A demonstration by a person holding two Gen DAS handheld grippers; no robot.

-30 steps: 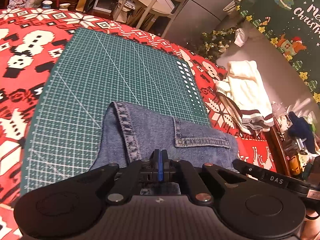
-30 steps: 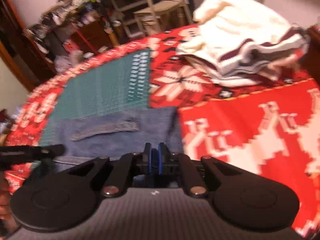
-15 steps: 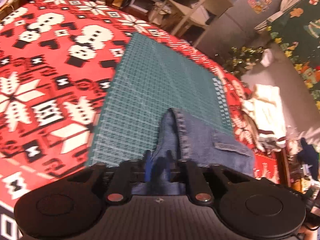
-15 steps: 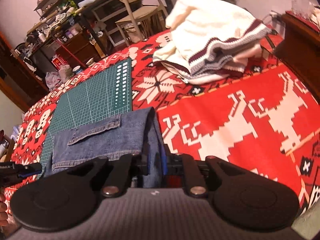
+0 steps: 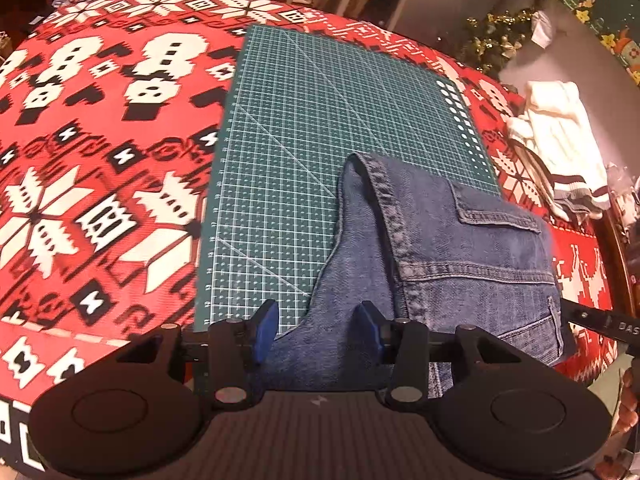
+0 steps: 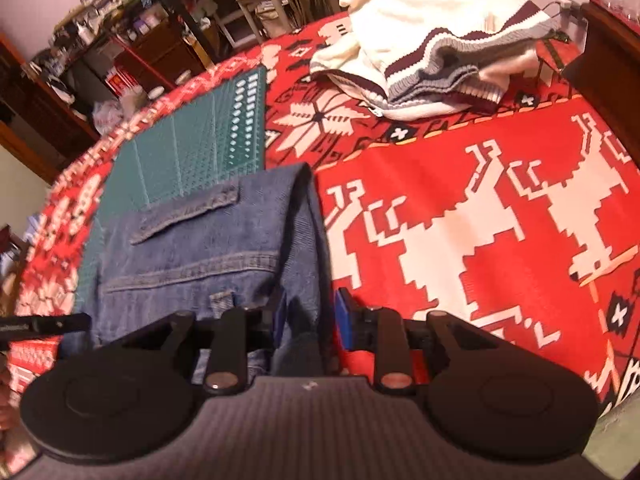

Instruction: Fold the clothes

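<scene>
Over the green cutting mat (image 5: pixel 320 128), both the left hand-held gripper (image 5: pixel 318 330) and right hand-held gripper (image 6: pixel 310 320) gape apart astride folded jeans (image 5: pixel 440 256).

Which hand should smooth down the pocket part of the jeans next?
Probably the right tool. It is open over the edge of the folded jeans nearest the pocket flap. The left tool, also open, sits at the far edge, over the green mat.
</scene>
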